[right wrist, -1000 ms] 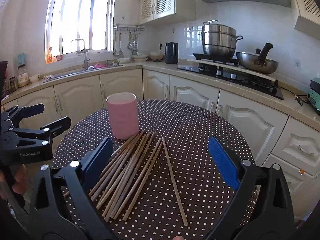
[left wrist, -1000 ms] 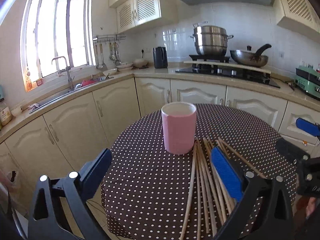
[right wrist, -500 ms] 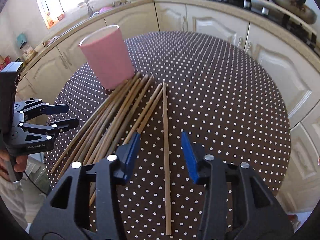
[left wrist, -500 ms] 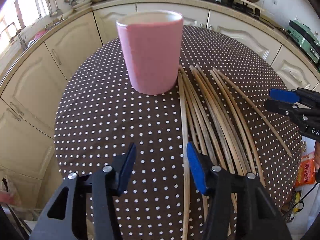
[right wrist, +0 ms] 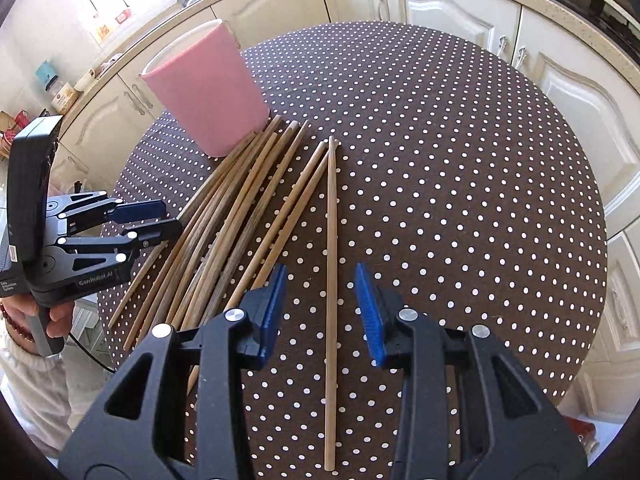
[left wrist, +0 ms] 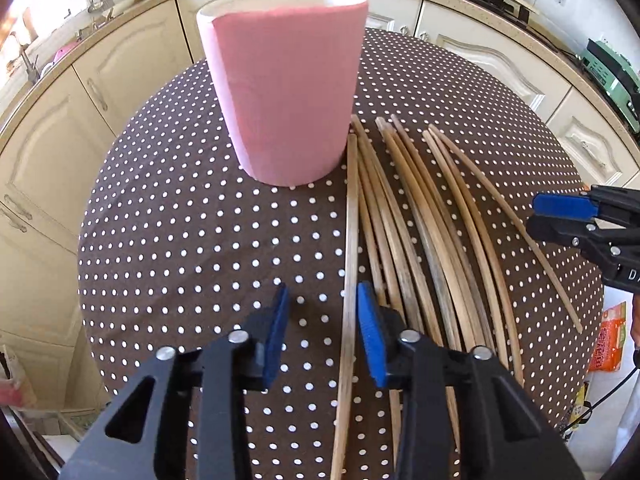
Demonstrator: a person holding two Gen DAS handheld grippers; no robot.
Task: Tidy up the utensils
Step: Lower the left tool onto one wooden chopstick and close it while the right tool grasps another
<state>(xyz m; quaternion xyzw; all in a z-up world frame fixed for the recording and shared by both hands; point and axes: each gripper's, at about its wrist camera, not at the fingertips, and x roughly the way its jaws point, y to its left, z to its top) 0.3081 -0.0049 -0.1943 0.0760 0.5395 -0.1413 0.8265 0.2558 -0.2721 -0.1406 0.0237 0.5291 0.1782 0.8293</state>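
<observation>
A pink cup stands upright on the round dotted table; it also shows in the right wrist view. Several wooden chopsticks lie fanned out beside it, seen too in the right wrist view. My left gripper is open, low over the table, straddling the leftmost chopstick. My right gripper is open, straddling the rightmost single chopstick. Each gripper shows in the other's view: the right, the left.
Cream kitchen cabinets and a counter curve around the far side of the table. The table edge drops off close on the left and right. An orange packet lies on the floor.
Both grippers have come down and forward over the chopsticks, and their jaws have narrowed from wide open to a smaller gap around one chopstick each.
</observation>
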